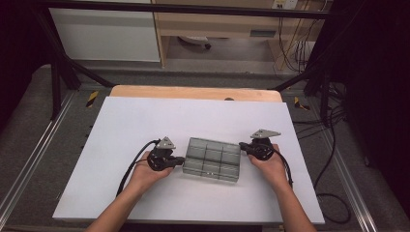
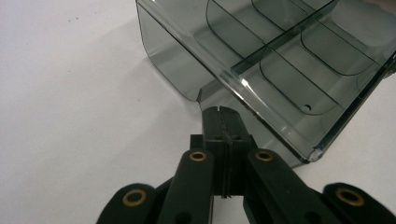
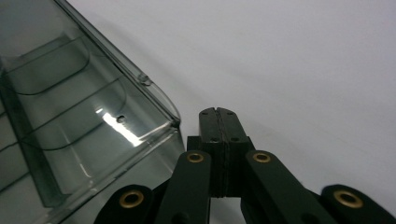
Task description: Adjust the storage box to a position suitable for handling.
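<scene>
While both hands rest on the sheet:
Box: smoky clear divided box (image 1: pixel 212 159) mid-sheet (image 1: pixel 145 125), between the grippers.
Left gripper (image 2: pixel 220 114): jaws closed, empty, tips at the box wall.
Right gripper (image 3: pixel 218 114): jaws closed, empty, just beside the box corner.

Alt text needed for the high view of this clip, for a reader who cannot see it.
A smoky clear plastic organizer box with divided compartments lies on a white table, flanked by two hand-held grippers. The left gripper and the right gripper each sit at one end of the box, jaws closed, with the person's forearms entering from the bottom edge.
</scene>
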Tool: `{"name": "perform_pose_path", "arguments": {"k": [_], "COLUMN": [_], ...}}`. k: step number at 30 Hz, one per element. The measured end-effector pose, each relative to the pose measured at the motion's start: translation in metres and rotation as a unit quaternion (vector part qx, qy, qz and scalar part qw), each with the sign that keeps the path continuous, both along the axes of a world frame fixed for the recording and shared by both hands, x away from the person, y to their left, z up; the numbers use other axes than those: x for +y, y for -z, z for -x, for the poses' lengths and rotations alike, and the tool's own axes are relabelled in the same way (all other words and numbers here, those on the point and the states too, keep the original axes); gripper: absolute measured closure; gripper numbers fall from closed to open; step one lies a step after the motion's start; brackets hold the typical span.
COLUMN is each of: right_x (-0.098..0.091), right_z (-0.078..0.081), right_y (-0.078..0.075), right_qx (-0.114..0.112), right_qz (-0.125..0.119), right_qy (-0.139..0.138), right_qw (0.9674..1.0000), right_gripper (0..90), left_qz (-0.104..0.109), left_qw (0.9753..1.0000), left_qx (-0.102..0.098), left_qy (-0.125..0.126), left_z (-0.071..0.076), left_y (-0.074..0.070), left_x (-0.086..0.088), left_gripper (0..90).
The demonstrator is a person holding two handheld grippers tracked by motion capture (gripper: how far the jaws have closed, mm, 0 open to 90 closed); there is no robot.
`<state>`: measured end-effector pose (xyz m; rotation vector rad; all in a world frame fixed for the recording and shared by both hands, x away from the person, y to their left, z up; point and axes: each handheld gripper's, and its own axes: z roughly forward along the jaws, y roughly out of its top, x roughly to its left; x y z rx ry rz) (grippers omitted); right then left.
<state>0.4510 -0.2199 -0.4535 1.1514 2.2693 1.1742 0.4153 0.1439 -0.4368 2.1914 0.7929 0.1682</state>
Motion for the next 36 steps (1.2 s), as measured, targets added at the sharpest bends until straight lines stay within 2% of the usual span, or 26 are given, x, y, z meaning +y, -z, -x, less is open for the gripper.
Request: {"name": "perform_pose_path", "arguments": {"k": [19, 36], "right_x": [-0.001, 0.013], "right_z": [0.007, 0.016], "right_y": [0.002, 0.003], "right_qx": [-0.006, -0.005], "right_qz": [-0.007, -0.009], "right_qy": [-0.013, -0.022], "right_qw": [0.9999, 0.9997], "right_gripper": [90.0, 90.0], "left_qz": [0.006, -0.003], "left_qw": [1.0000, 0.9999], "left_qx": [0.004, 0.011], "left_qy": [-0.005, -0.001], "left_z": [0.011, 0.028], "left_y": [0.003, 0.004], "left_x": [0.002, 0.012], "left_gripper": [90.0, 90.0]}}
